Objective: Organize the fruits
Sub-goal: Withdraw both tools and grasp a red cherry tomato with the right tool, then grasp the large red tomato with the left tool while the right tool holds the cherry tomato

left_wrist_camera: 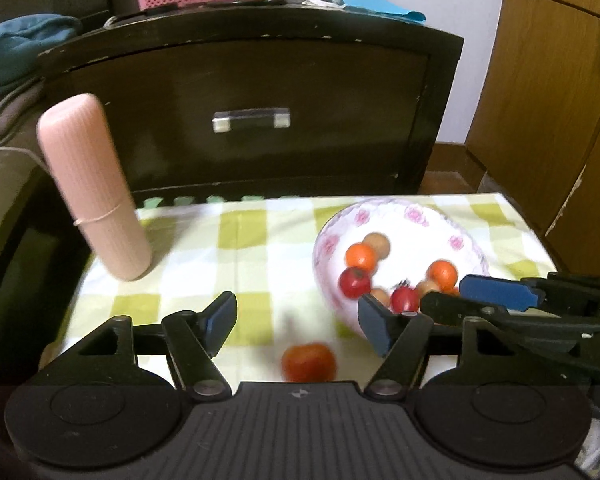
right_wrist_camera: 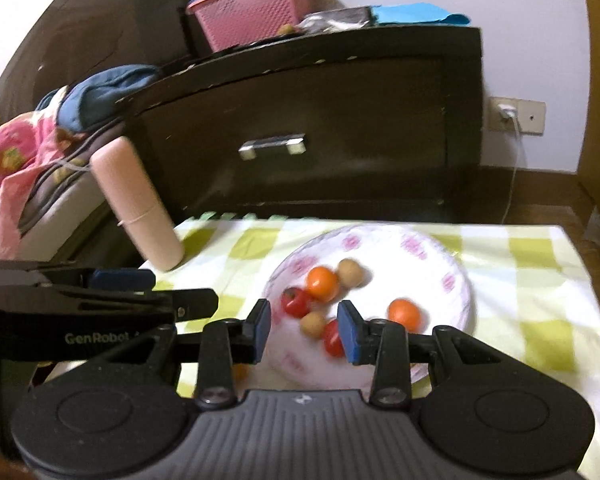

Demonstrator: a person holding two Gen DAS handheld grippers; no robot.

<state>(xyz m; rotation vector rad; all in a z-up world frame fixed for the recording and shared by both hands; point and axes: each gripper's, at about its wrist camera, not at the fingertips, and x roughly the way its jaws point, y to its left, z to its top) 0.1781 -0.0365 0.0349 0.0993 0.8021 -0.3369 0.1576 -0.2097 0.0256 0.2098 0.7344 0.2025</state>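
The left gripper (left_wrist_camera: 296,322) is hanging with its jaws apart and empty, tilted down over the cloth (left_wrist_camera: 188,248), a red fruit (left_wrist_camera: 309,362) lying loose just beneath the gap, probably because it belongs with the others. The right gripper (right_wrist_camera: 304,330) is angling down over the bowl (right_wrist_camera: 456,280), jaws narrowly apart around nothing, the sorted fruits (right_wrist_camera: 322,283) lying just ahead.

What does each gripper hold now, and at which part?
Nothing is held. The left gripper is open above a loose red fruit; the right gripper has empty jaws over the bowl.
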